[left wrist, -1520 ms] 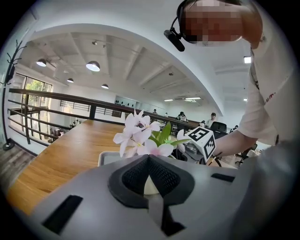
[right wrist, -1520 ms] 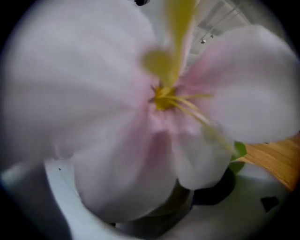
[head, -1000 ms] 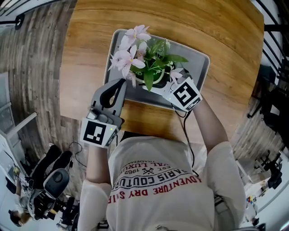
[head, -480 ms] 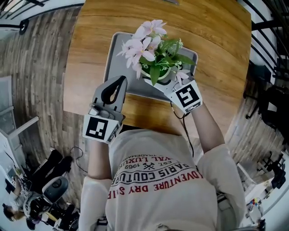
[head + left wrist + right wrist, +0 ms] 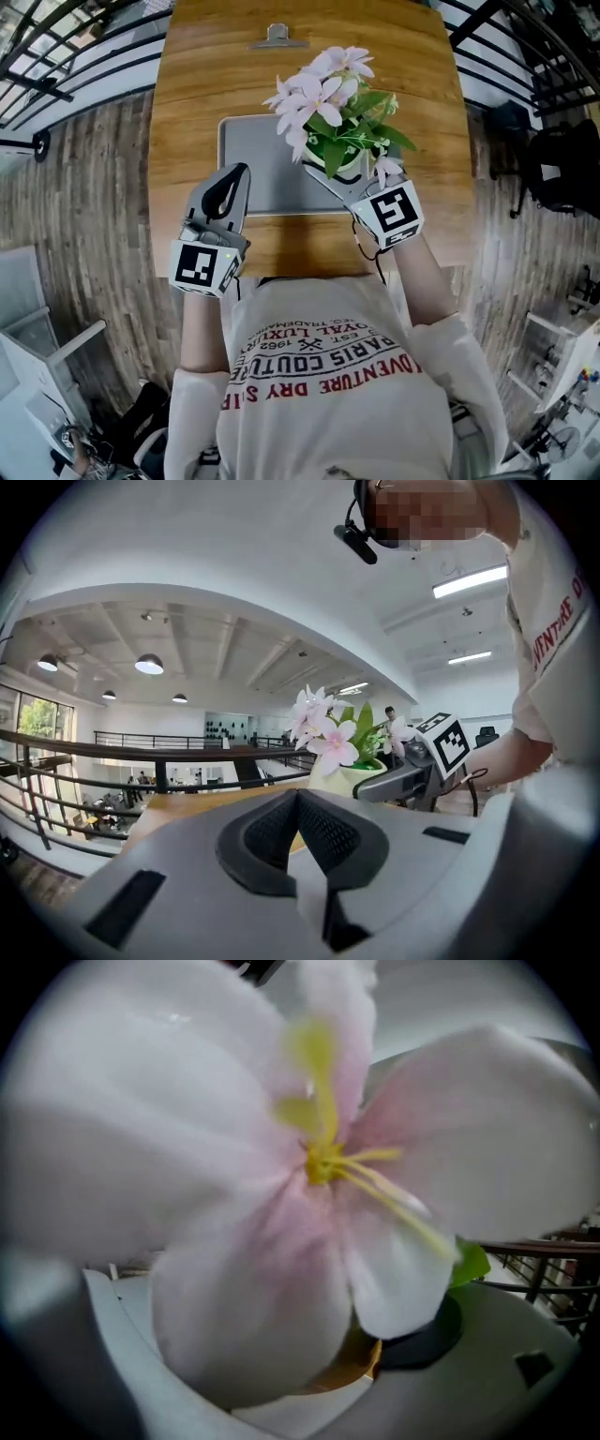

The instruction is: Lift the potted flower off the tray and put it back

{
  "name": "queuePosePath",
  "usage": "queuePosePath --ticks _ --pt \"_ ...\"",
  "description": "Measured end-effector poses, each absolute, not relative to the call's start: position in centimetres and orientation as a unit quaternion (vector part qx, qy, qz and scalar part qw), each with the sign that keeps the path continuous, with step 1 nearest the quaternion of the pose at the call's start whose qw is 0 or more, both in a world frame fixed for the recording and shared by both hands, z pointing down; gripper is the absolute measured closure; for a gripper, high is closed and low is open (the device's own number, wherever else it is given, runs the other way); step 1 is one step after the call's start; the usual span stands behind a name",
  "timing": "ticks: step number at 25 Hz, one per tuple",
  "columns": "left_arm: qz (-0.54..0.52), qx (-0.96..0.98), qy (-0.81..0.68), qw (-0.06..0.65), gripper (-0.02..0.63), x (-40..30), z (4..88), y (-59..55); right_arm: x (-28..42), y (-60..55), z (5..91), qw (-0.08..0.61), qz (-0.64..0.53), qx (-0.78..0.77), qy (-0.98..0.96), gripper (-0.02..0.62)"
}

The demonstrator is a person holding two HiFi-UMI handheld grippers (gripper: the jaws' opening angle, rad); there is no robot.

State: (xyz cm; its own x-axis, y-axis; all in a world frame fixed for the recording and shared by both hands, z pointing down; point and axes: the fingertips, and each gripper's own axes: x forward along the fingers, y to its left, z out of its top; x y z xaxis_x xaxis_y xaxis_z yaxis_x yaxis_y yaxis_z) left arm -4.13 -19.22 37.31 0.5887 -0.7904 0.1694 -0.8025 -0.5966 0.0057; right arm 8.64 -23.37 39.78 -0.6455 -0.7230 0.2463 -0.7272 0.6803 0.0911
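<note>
The potted flower point(image 5: 336, 112) stands upright in the grasp of the right hand-held gripper point(image 5: 343, 178), whose jaws are clenched on the near rim of the pale pot point(image 5: 339, 780). It appears to hang clear of the grey tray point(image 5: 258, 164), above that tray's right-hand end. The gripper comes at the pot from the person's side, so the plant lies straight ahead of it. A pink-white blossom point(image 5: 309, 1166) sits so close to the right gripper view's lens that it blocks nearly everything beyond. The stems and blooms lean a little toward the far left, while the pot's axis looks close to vertical. I judge that setting it back calls for a lowering with a slight shift leftward to land the base on the tray's bare middle. The right arm alone carries the load. The left hand-held gripper point(image 5: 232, 183) has its jaws pressed together on nothing and hovers over the tray's near-left corner; whether it touches the tray cannot be told. It lies well to the left of the pot and should not obstruct a descent. The tray holds nothing else. On the wooden counter point(image 5: 187, 84) a metal clip point(image 5: 278, 36) lies near the far edge, well apart from the tray.
</note>
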Motion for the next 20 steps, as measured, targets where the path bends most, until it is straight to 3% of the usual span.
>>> queuePosePath --ticks 11,20 --pt "0.066 0.906 -0.418 -0.011 0.594 -4.6 33.0 -18.9 12.9 -20.7 32.3 0.091 -0.030 0.516 -0.851 0.101" --pt "0.062 0.903 -0.424 -0.019 0.594 -5.0 32.3 -18.8 12.1 -20.5 32.3 0.094 -0.031 0.509 -0.855 0.101"
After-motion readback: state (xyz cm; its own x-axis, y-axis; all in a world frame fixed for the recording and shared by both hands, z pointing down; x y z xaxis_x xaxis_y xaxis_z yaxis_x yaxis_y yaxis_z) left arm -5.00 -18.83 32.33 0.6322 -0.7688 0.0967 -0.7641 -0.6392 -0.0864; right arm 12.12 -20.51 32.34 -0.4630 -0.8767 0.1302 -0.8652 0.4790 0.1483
